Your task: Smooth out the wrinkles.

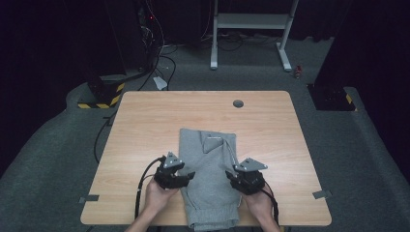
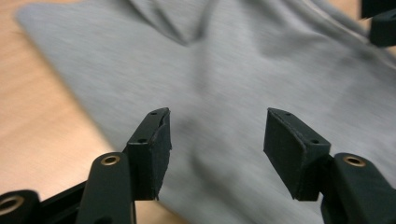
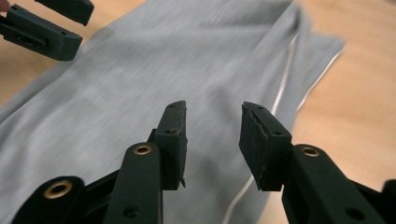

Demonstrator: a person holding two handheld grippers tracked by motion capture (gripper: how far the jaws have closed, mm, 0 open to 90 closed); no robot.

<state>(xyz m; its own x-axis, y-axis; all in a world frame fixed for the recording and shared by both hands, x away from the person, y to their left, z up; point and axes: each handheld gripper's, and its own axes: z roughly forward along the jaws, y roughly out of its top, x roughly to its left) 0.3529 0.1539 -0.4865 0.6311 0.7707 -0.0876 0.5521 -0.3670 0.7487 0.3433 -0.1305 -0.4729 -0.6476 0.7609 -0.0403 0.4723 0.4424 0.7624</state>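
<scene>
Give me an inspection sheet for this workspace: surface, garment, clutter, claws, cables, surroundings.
Surface: wooden table, round grommet hole near the far edge.
Job's things: grey garment, folded lengthwise, lying flat, near end hanging over the table's near edge.
Clutter: tape pieces at the near corners.
Claws: left claw and right claw at opposite sides of the garment, both open, nothing between the jaws.
Cables: one trails from each claw; more on the floor behind.
Surroundings: dark room, white frame, hazard-striped base.

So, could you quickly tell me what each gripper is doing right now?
Left gripper: open, holding nothing, above the grey sweatpants.
Right gripper: open, holding nothing, above the same sweatpants.
</scene>
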